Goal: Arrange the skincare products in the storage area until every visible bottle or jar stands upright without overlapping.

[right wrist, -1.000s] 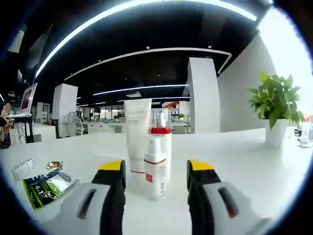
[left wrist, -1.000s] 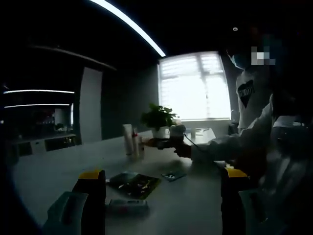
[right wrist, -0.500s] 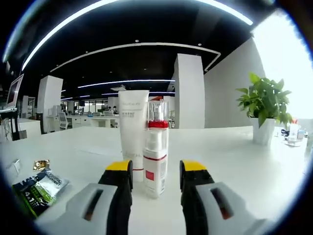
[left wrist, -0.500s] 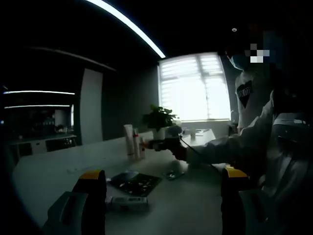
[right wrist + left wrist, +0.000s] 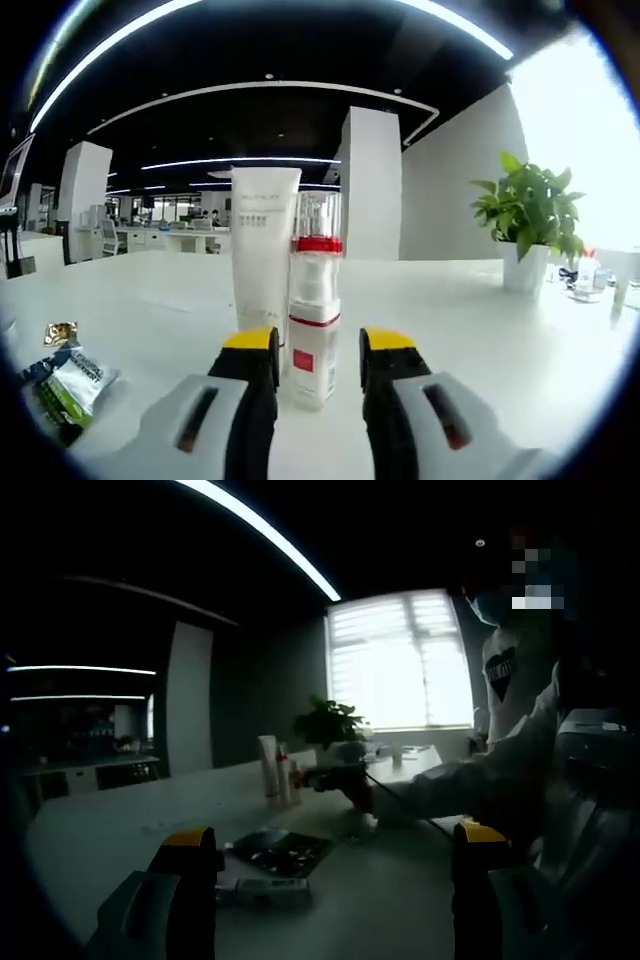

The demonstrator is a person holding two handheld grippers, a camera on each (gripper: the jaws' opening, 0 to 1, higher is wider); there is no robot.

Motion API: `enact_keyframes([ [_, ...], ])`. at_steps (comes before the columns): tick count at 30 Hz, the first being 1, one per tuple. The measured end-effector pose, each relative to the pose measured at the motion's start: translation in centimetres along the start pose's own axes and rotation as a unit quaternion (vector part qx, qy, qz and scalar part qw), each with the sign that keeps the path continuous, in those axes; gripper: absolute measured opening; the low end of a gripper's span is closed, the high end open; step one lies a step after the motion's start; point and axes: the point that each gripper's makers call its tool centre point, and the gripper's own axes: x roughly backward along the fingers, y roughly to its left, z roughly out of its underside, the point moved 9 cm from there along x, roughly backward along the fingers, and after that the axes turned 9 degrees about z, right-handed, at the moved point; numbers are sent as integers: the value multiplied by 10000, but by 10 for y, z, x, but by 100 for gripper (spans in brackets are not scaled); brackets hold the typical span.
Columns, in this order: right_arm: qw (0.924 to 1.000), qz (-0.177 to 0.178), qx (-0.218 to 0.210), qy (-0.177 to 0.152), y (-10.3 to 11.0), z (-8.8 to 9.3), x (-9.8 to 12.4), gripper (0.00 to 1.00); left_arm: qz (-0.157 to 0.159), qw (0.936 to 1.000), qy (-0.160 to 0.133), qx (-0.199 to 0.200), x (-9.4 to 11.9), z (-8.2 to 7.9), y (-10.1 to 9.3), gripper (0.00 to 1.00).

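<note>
White table carries upright bottle, tube.

The white table lies bare and open on the plant side, all the way from the right gripper out to the potted plant, so a hand could sweep through there freely. Straight ahead the way is blocked: the pump bottle stands upright between the yellow-tipped jaws with only slim gaps either side, and the white tube stands just behind and beside it. On the other side the green sachet and a small gold packet clutter the tabletop, and before the left gripper a flat-lying tube and dark packet lie across the path.
</note>
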Motion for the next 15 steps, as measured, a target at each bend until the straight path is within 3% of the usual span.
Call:
enact_keyframes([
  [15,9998,110,38,155,4,2,-11,32,-86,10000,17,-31,9,-2,2,100],
])
